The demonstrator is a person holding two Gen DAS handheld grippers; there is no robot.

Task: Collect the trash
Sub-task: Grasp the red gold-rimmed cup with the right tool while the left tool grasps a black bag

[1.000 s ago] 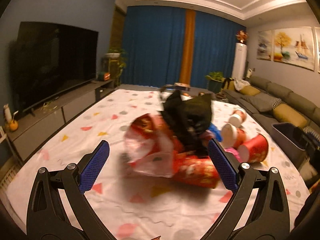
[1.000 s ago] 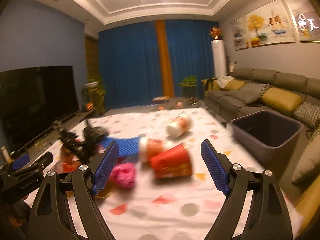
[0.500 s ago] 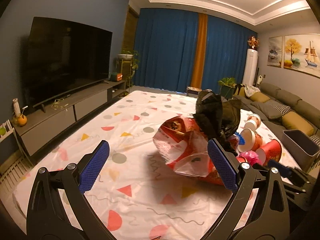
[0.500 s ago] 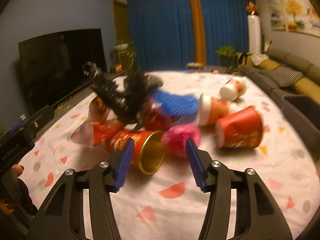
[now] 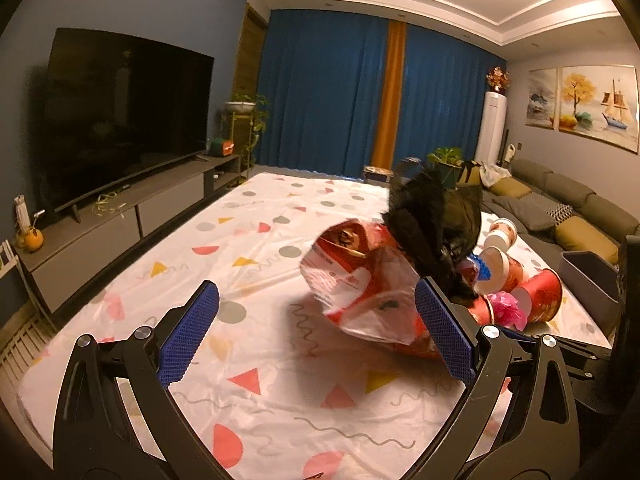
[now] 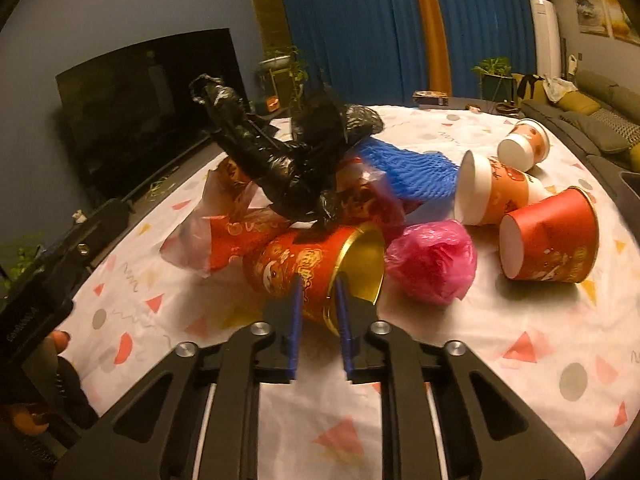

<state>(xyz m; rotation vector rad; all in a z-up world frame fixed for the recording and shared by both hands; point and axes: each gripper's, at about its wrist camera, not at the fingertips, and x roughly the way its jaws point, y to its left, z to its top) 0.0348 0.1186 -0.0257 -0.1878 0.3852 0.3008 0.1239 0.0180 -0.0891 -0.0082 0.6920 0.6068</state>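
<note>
A heap of trash lies on the table: a black plastic bag (image 6: pixel 288 160), a red and clear wrapper (image 5: pixel 360 292), a blue net sleeve (image 6: pixel 412 172), a pink crumpled bag (image 6: pixel 434 260), a red cup (image 6: pixel 548 236) and two orange paper cups (image 6: pixel 492 188). A red can with gold inside (image 6: pixel 316 268) lies on its side in front. My right gripper (image 6: pixel 318 296) is shut on the can's rim, one finger inside and one outside. My left gripper (image 5: pixel 316 328) is open and empty, above the cloth just left of the wrapper.
The table wears a white cloth with coloured shapes (image 5: pixel 260 248). A grey bin (image 5: pixel 588 284) stands by the sofa (image 5: pixel 568 208) on the right. A TV (image 5: pixel 124 120) on a low cabinet runs along the left. Blue curtains hang at the back.
My right gripper has moved in low towards the heap and closed onto the red can's rim. My left gripper has drawn back and to the left, staying open.
</note>
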